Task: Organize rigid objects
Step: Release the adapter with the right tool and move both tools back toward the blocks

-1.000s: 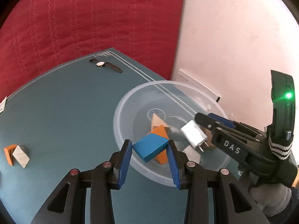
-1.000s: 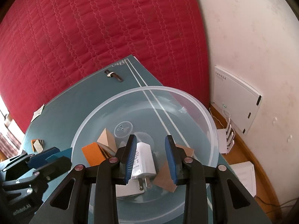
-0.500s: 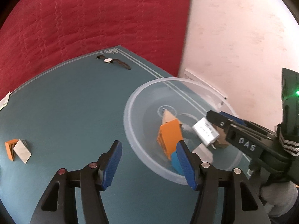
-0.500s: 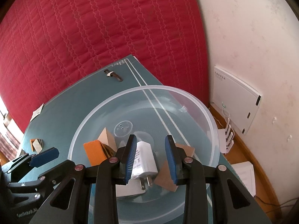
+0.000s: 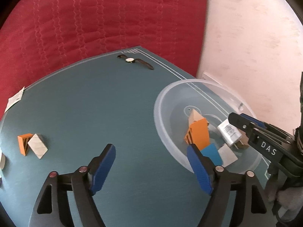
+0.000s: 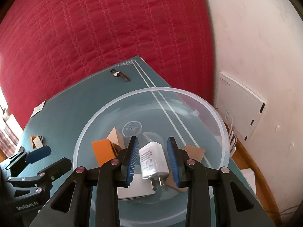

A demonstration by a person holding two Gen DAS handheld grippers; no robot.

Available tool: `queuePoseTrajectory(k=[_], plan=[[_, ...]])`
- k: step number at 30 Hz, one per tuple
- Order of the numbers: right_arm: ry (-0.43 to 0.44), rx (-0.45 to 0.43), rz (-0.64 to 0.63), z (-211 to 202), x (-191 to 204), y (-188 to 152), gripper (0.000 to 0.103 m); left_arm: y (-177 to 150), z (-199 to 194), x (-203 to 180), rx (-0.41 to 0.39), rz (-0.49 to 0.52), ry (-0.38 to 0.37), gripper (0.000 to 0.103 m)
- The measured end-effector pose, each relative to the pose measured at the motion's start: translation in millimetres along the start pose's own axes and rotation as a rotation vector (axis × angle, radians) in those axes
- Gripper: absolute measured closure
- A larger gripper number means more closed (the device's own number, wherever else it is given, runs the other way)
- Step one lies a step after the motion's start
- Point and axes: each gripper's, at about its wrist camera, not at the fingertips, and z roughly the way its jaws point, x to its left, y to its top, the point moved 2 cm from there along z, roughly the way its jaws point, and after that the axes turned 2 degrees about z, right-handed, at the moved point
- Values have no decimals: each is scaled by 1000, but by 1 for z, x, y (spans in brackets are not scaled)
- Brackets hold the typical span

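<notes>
1. The left gripper has just been opening and its jaws now stand wide apart with nothing between them; it hangs over the teal mat beside the near rim of the clear plastic bowl, its right finger overlapping that rim.
2. The right gripper is closed on a white plug adapter; the blue pads press on the adapter's two sides and its metal prongs point back toward the camera; it is held over the inside of the bowl.
3. Inside the bowl lie an orange block leaning against a pale wooden wedge; a blue block sits just in front of the orange one; a grey flat piece lies beside it.
4. Out on the mat, well apart from the bowl, an orange block and a pale wooden block lie touching.
5. A wristwatch lies near the far edge of the mat; a red quilted cover fills the background.
</notes>
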Motion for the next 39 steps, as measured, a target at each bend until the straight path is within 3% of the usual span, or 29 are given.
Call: queuePoseTrajectory(k=[21, 34, 39], plan=[[17, -42, -96, -14, 50, -5, 70, -7, -10, 68, -26, -108, 139, 16], [101, -52, -164, -15, 112, -8, 70, -15, -23, 115, -47, -173, 210, 16], [161, -18, -207, -8, 148, -18, 70, -18, -28, 136, -46, -204, 237, 14]])
